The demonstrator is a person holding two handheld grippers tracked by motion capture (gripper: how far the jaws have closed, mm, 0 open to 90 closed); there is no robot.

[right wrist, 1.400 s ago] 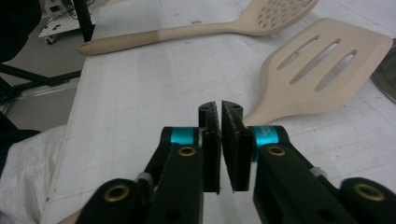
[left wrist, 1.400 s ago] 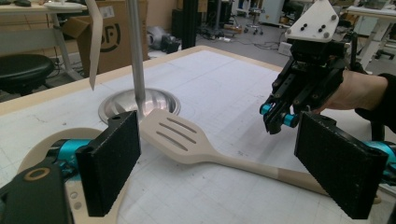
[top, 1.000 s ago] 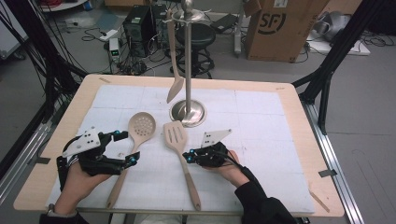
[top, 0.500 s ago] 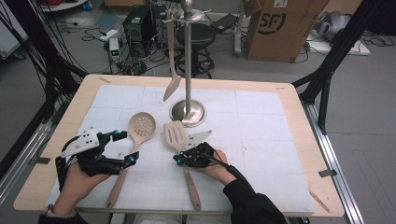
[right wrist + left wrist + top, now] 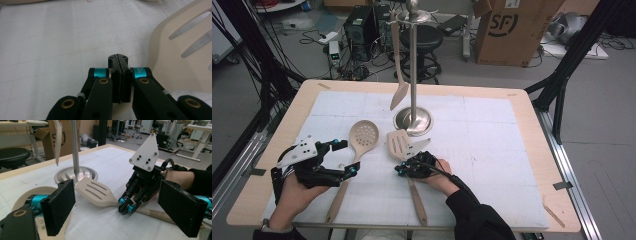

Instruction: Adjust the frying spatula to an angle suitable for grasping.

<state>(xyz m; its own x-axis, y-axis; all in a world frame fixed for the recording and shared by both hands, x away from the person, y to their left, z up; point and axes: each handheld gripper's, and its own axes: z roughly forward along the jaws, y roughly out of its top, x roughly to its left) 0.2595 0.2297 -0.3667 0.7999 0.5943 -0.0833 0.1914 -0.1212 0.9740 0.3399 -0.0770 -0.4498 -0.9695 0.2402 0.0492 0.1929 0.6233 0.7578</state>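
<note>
A pale slotted spatula (image 5: 399, 145) lies on the white mat, handle toward the front edge. My right gripper (image 5: 401, 170) is low over its neck, jaws shut with nothing between them (image 5: 118, 57); the spatula head (image 5: 180, 67) lies just to its right in the right gripper view. Whether the tip touches the neck I cannot tell. A perforated spoon (image 5: 363, 136) lies to the left. My left gripper (image 5: 348, 157) stands open over the spoon's handle. In the left gripper view its wide jaws (image 5: 117, 187) frame the spatula (image 5: 96, 192) and the right gripper (image 5: 126, 206).
A metal stand (image 5: 413, 65) with a round base (image 5: 413, 121) rises just behind the spatula; a third pale utensil (image 5: 398, 95) hangs from its top. The wooden table edge (image 5: 532, 150) borders the mat on the right. Boxes, a stool and cables are on the floor beyond.
My right gripper has slid left, from beside the spatula's handle to over its neck, staying shut. The left gripper and both utensils have kept still.
</note>
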